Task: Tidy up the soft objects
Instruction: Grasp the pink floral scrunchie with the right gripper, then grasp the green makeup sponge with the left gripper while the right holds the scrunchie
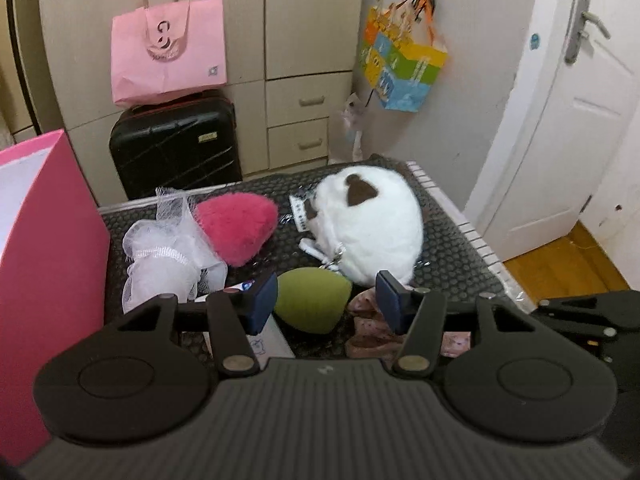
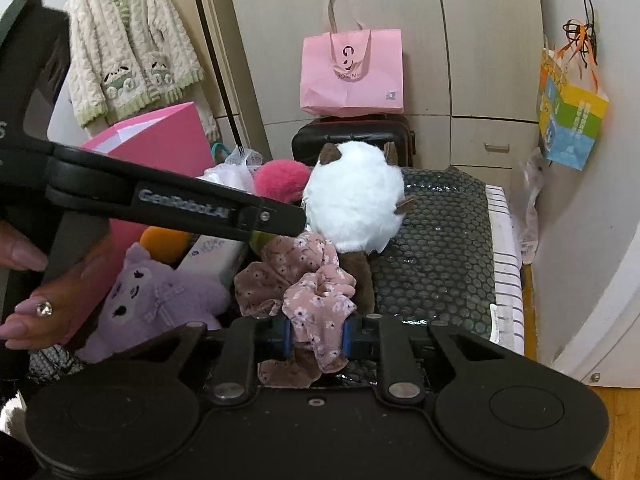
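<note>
My left gripper (image 1: 328,300) hangs low over a black bubble-wrap mat (image 1: 448,248). A green egg-shaped sponge (image 1: 316,304) lies between its blue pads. The left pad is against the sponge and a gap shows at the right pad, so the gripper is open. My right gripper (image 2: 316,340) is shut on a pink floral scrunchie (image 2: 312,292), whose fabric bunches between the pads. Behind the scrunchie lies a white plush with brown ears (image 2: 352,204). A pink fuzzy heart (image 1: 236,228) and a white lace piece (image 1: 168,256) lie at the mat's left.
An open pink box (image 1: 48,260) stands at the left. Beside it are a purple plush (image 2: 156,300) and a small white carton (image 2: 212,252). A person's hand (image 2: 36,304) holds the left gripper. A black suitcase (image 1: 172,144) and drawers stand behind, and a white door (image 1: 560,120) is at the right.
</note>
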A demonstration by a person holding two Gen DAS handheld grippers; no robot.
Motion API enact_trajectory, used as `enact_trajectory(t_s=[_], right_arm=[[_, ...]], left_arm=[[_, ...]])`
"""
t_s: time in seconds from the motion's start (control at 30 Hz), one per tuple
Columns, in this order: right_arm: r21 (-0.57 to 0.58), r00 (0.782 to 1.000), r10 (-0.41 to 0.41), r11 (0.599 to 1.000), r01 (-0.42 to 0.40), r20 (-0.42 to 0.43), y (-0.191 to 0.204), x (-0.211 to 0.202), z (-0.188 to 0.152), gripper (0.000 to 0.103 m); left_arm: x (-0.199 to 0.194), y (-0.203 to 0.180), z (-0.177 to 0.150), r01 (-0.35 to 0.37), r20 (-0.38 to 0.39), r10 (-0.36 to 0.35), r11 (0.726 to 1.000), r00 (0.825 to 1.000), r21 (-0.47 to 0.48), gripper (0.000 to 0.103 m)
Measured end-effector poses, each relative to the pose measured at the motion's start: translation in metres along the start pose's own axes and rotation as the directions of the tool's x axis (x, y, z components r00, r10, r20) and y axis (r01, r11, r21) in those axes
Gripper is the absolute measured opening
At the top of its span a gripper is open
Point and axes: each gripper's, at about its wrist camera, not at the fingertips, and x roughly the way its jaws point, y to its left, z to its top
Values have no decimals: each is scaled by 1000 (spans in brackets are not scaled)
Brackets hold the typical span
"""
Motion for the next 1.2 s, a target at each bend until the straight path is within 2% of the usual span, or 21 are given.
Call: enact_trajectory(t_s=[0.1, 0.23, 0.33, 0.43, 0.7, 0.9, 1.2], right_arm=[[-9, 999, -32, 999, 32, 4, 4, -4, -4, 31], [-43, 995, -93, 995, 92, -23, 11, -9, -10, 32], [-25, 996, -81, 996, 80, -24, 10, -10, -9, 28], [-4, 997, -74, 997, 73, -27, 8, -10, -9, 25], [35, 997, -70, 997, 71, -26, 8, -11, -16, 22], [33, 997, -77, 996, 78, -23, 14, -21, -17, 18], [24, 996, -84, 996, 84, -25, 26, -47, -21, 17]], left_arm=[[5, 1, -2, -4, -15, 4, 1000, 1000, 0, 53], [9, 0, -6, -28, -5, 28, 999, 1000, 23, 53], [10, -1, -7, -26, 0, 26, 999, 1000, 42, 52], [9, -5, -9, -58, 9, 57, 995, 998, 83, 41], [2, -11, -14, -83, 51, 77, 989, 996, 125, 37], [-23, -12, -16, -51, 87, 41, 992, 995, 113, 37], [-72, 1, -33, 97, 72, -103, 992, 992, 80, 37]])
